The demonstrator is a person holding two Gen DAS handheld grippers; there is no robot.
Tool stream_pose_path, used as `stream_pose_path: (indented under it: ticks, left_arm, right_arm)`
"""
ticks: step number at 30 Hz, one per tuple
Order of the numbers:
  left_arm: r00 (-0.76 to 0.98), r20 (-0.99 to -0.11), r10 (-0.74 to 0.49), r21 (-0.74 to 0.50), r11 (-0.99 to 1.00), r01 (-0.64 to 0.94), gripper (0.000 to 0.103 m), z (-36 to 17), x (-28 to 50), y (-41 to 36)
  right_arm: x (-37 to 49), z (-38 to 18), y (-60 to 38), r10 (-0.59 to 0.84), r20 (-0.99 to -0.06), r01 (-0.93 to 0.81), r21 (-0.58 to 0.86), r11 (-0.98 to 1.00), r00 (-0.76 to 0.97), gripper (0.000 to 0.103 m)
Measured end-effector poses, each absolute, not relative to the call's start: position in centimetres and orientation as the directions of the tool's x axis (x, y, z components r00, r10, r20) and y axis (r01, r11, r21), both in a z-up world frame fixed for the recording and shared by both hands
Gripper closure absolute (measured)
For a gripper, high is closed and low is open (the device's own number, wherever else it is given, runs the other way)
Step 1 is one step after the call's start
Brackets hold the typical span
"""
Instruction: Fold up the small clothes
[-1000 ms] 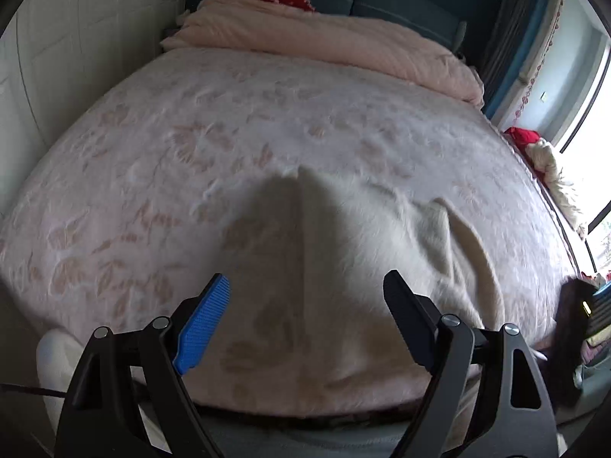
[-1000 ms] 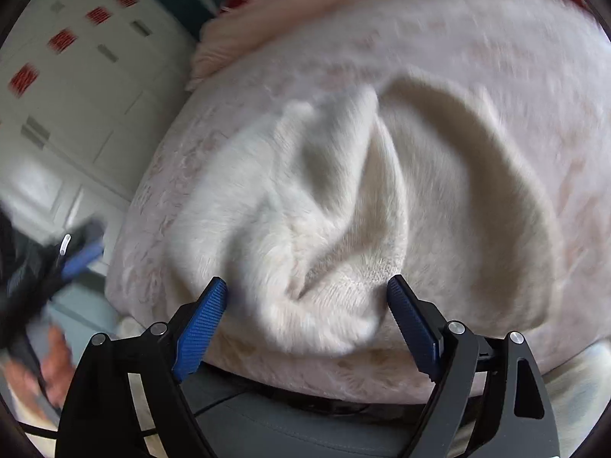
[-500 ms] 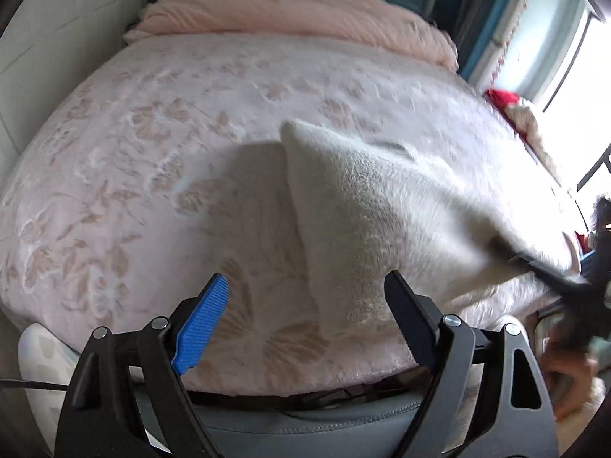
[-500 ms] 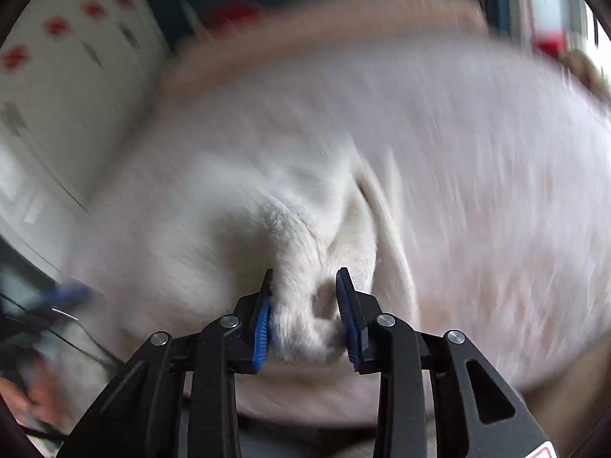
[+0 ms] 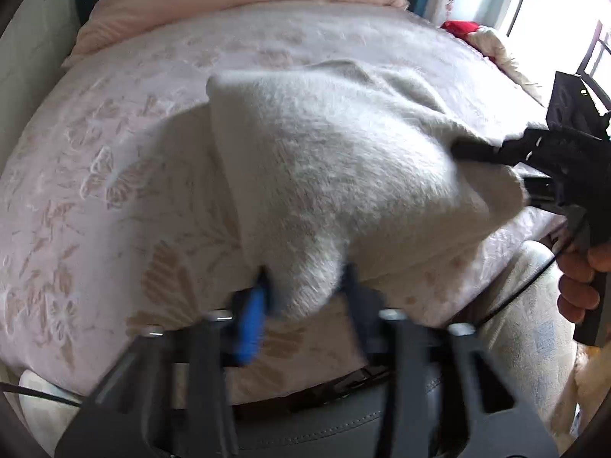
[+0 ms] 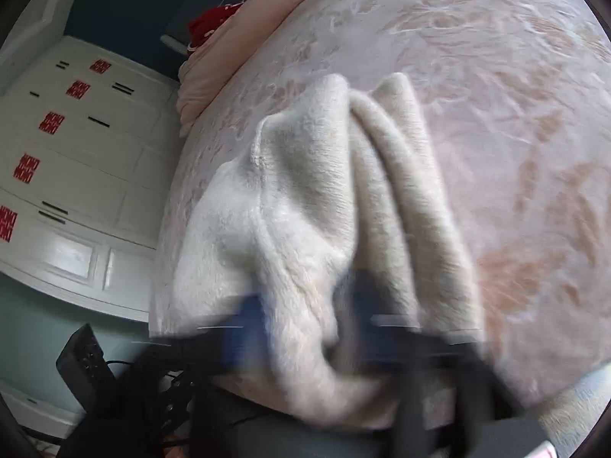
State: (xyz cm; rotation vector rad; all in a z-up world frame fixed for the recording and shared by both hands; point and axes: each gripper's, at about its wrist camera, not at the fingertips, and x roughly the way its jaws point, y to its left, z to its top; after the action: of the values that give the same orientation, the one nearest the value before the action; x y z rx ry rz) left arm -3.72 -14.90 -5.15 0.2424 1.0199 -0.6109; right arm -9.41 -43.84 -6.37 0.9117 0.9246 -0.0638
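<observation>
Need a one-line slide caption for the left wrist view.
Left gripper and right gripper each pinch the fluffy cream garment above the floral bedspread.

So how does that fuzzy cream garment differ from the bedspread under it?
The cream garment is plain, fuzzy and bunched, lifted at two spots; the bedspread is pink with a leaf pattern and lies flat. The left gripper and right gripper pinch only the garment. Both are pale, soft fabric.

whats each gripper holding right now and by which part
Both grip the cream fuzzy garment: the left gripper pinches its near hanging corner, the right gripper a bunched fold at its near edge.
</observation>
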Motion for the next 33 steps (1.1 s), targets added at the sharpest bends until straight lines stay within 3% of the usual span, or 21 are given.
stream_pose_path:
  ticks: [3,6,8,10,11,13,15,20,24,26,28,33]
  left_arm:
    - [0.394,-0.821,-0.413,-0.130,0.808,0.575,0.083,-2.6,-3.7,-14.3]
    - [0.397,-0.804,-0.442,-0.146,0.795,0.589,0.080,-0.5,-3.7,-14.0]
    - [0.364,-0.815,-0.451,-0.166,0.783,0.599,0.077,-0.9,-3.6,-14.4]
    - [0.345,-0.830,-0.438,-0.165,0.784,0.598,0.071,-1.7,-3.9,-15.0]
    - [0.332,-0.832,-0.444,-0.180,0.783,0.595,0.070,-1.9,-4.2,-15.2]
    - [0.322,-0.836,-0.444,-0.193,0.788,0.585,0.065,-1.7,-4.6,-15.3]
    - [0.330,-0.826,-0.458,-0.203,0.786,0.584,0.060,-0.5,-5.1,-14.9]
    - [0.426,-0.750,-0.506,-0.215,0.795,0.567,0.051,3.6,-4.4,-14.3]
    - [0.462,-0.791,-0.402,-0.125,0.844,0.521,0.052,1.1,-1.1,-16.7]
    - [0.420,-0.844,-0.335,-0.098,0.865,0.493,0.053,-2.0,0.4,-17.7]
    - [0.364,-0.868,-0.337,-0.148,0.877,0.458,0.051,-4.3,1.4,-17.6]
    - [0.383,-0.866,-0.322,-0.121,0.878,0.464,0.049,-4.0,1.2,-17.3]
  right_arm:
    - [-9.1,-1.2,-42.5,0.228,-0.668,0.325,0.596,0.734,0.709,0.089]
    - [-10.1,3.9,-41.6,0.126,-0.626,0.278,0.507,0.816,0.770,0.090]
    - [-10.0,2.8,-41.8,0.031,-0.703,0.330,0.372,0.868,0.711,0.089]
    - [-8.7,-2.8,-42.3,-0.035,-0.842,0.389,0.211,0.897,0.539,0.086]
    - [-8.3,-5.6,-42.7,0.000,-0.876,0.403,0.222,0.888,0.483,0.086]
    - [-8.9,-5.9,-43.0,0.024,-0.850,0.420,0.284,0.862,0.526,0.083]
    - [-9.4,-3.1,-43.0,0.010,-0.822,0.439,0.314,0.842,0.569,0.075]
    - [-9.3,2.7,-42.6,-0.006,-0.744,0.391,0.343,0.854,0.668,0.074]
    - [-6.6,2.0,-41.1,0.058,-0.763,0.315,0.334,0.889,0.644,0.082]
    - [-4.8,-1.9,-40.7,0.039,-0.839,0.324,0.251,0.912,0.542,0.087]
    - [-3.7,-5.8,-40.7,0.022,-0.899,0.338,0.187,0.922,0.438,0.094]
    - [-3.4,-0.6,-40.7,0.059,-0.838,0.320,0.271,0.908,0.542,0.092]
